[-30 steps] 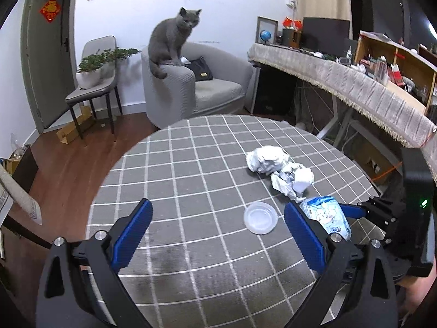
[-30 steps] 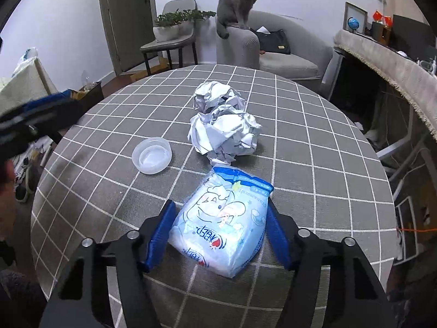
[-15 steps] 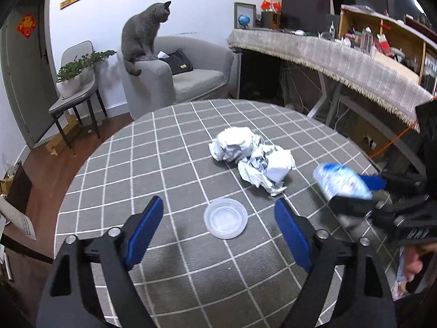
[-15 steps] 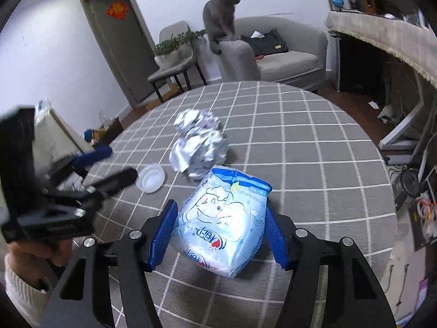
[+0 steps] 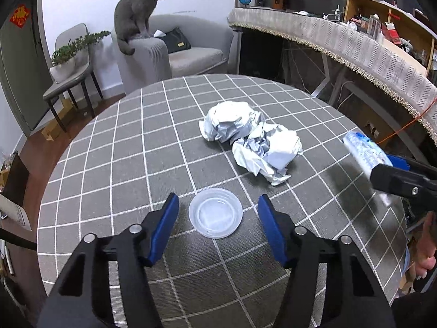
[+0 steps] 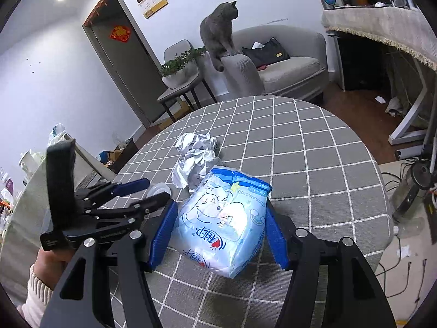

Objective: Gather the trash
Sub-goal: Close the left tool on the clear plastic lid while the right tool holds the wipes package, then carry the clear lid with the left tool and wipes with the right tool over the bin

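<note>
While unclamped, lid (image 5: 215, 213) between left tool (image 5: 218, 216) fingers.

A round table (image 5: 109, 164) (grey cloth, white grid) carries a clear plastic lid (image 5: 215, 212) near and two crumpled paper balls (image 5: 251, 136) farther right.

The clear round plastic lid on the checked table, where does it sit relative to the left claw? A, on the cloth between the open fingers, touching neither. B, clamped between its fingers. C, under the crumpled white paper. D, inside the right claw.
A: the clear round plastic lid lies flat on the grey checked tablecloth, between the spread fingers of the left claw, gaps on both sides.
</note>
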The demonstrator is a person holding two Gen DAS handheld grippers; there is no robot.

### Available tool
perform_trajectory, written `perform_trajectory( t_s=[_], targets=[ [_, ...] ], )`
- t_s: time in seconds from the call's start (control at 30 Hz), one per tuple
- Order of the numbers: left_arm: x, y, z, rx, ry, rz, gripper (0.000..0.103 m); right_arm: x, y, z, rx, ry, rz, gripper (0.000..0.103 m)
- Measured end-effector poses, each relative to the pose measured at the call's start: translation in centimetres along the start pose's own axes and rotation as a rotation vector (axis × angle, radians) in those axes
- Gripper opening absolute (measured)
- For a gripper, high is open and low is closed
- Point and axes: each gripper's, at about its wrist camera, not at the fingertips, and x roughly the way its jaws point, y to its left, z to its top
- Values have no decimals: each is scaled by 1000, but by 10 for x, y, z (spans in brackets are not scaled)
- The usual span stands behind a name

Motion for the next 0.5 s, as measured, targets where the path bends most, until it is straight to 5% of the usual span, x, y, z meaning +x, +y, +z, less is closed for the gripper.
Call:
perform_trajectory(
  t_s=[0.1, 0.5],
  targets=[
    [2, 3, -1, -13, 12, -3, 42, -1, 3, 3, 4, -8, 9, 63],
    [-20, 22, -14, -53, -21, -13, 42, 16, 45, 14, -21, -17, 64, 63]
  ],
)
